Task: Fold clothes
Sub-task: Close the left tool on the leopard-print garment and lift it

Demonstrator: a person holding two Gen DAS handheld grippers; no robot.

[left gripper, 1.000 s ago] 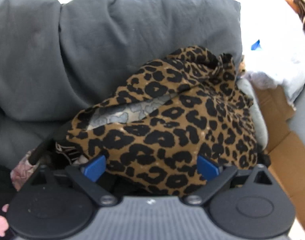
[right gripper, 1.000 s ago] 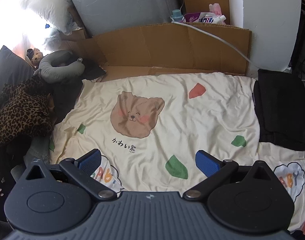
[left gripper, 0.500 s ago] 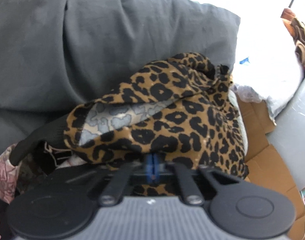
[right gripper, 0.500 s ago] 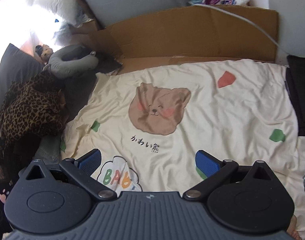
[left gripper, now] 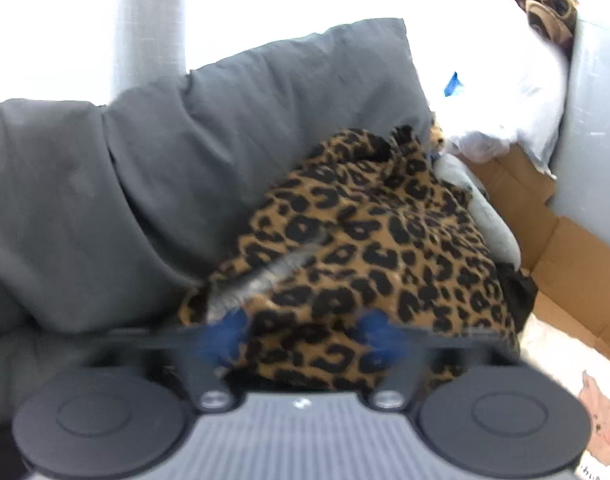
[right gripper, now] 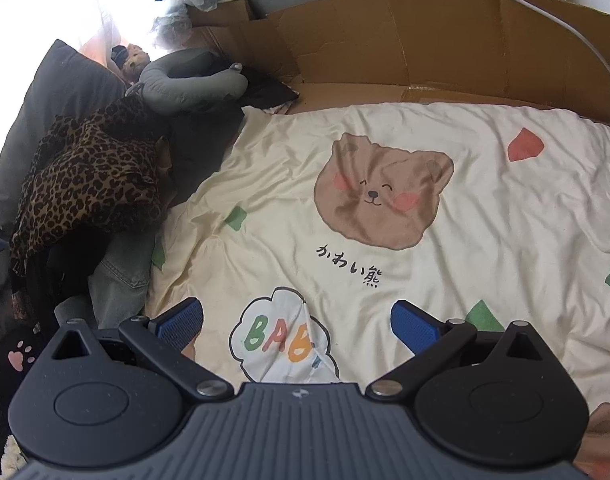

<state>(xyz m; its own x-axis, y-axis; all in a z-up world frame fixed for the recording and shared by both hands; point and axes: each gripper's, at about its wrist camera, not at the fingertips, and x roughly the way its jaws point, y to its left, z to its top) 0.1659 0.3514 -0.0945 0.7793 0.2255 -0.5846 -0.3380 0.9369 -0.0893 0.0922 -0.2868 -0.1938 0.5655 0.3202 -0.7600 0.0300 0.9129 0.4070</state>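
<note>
- Cream cartoon-bear bedspread (right gripper: 485, 240) lies bare mid-bed
- Left gripper (left gripper: 301, 338), pinched shut half a second ago, now spread wide against crumpled leopard-print garment (left gripper: 377, 248) at bed's left edge
- Right gripper (right gripper: 297, 322) hovers wide, empty

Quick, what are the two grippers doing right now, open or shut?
Left gripper: open, blurred, fingers either side of the leopard-print garment.
Right gripper: open, holding nothing, above the bear blanket.

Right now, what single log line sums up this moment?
stage: picking garment | left gripper: open, blurred, at leopard-print garment | right gripper: open, empty, over bear-print sheet | folding: not started
</note>
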